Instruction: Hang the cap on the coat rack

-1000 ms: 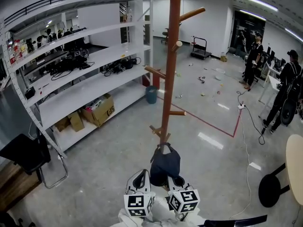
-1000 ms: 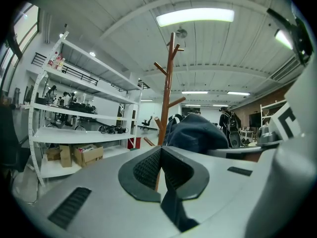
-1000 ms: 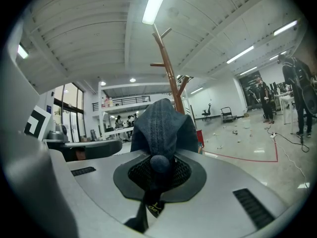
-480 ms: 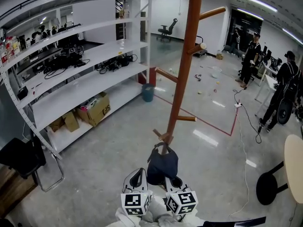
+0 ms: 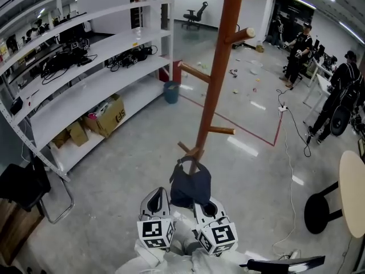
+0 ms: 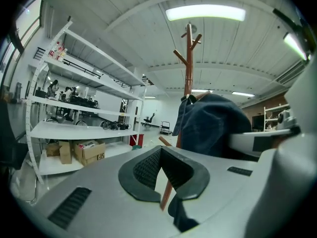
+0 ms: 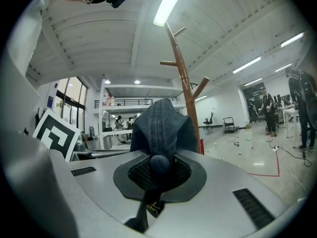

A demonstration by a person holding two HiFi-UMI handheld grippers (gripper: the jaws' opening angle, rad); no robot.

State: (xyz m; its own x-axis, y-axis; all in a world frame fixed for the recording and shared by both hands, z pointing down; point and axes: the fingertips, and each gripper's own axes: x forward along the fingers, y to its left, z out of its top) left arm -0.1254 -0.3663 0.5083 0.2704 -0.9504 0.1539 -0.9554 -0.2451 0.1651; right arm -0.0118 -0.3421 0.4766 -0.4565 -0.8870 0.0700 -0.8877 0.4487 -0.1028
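The brown wooden coat rack (image 5: 219, 67) rises in the middle of the head view, with pegs sticking out at several heights. Its lowest pegs (image 5: 186, 149) are just above the dark navy cap (image 5: 190, 187). My right gripper (image 5: 206, 209) is shut on the cap, whose crown (image 7: 161, 128) stands up between the pads and hides part of the pole (image 7: 184, 86). Whether the cap touches the pole I cannot tell. My left gripper (image 5: 155, 205) sits beside it to the left, jaws shut with nothing in them. In the left gripper view the cap (image 6: 210, 125) hangs to the right of the jaws.
White shelving (image 5: 85, 90) with cables and cardboard boxes (image 5: 105, 116) runs along the left, and a black chair (image 5: 23, 184) stands at its near end. A round table (image 5: 353, 193) and black stool (image 5: 319, 213) are at the right. Two people (image 5: 342, 90) stand far right.
Both grippers and the cap have moved closer to the coat rack. The cap's top now sits right below the lowest pegs. The right gripper's hold on the cap is unchanged.
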